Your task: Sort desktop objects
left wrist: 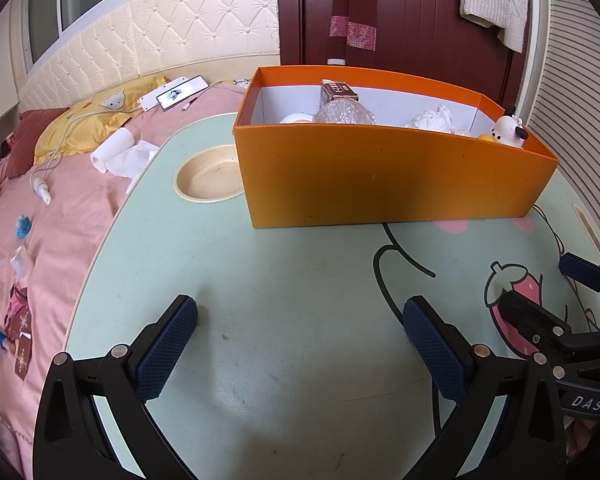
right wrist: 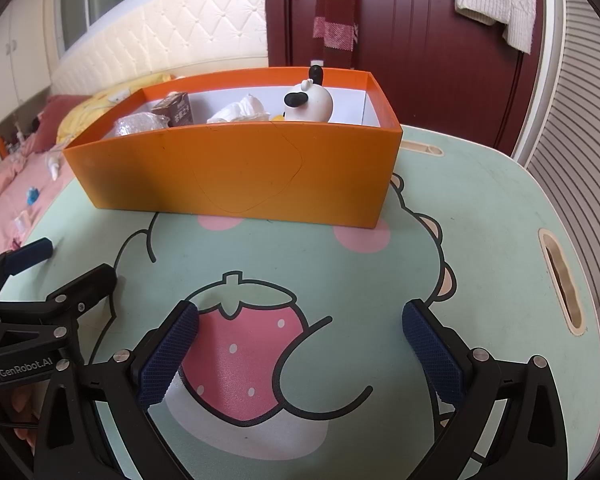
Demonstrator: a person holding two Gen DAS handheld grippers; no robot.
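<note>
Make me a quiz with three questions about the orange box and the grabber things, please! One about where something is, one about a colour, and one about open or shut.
1. Where is the black-and-white dog toy?
A. On the bed
B. Inside the orange box
C. In the table's round cup hollow

2. What colour are the gripper pads?
A. Dark blue
B. Red
C. Yellow

3. How are the left gripper and right gripper?
A. Both shut on toys
B. One open, one shut
C. Both open and holding nothing

Answers:
1. B: the toy's head pokes up over the box's rim, at its right end.
2. A: the textured pads on the black fingers are dark blue.
3. C: each pair of fingers stands wide apart over the green table, with only tabletop between them.
</note>
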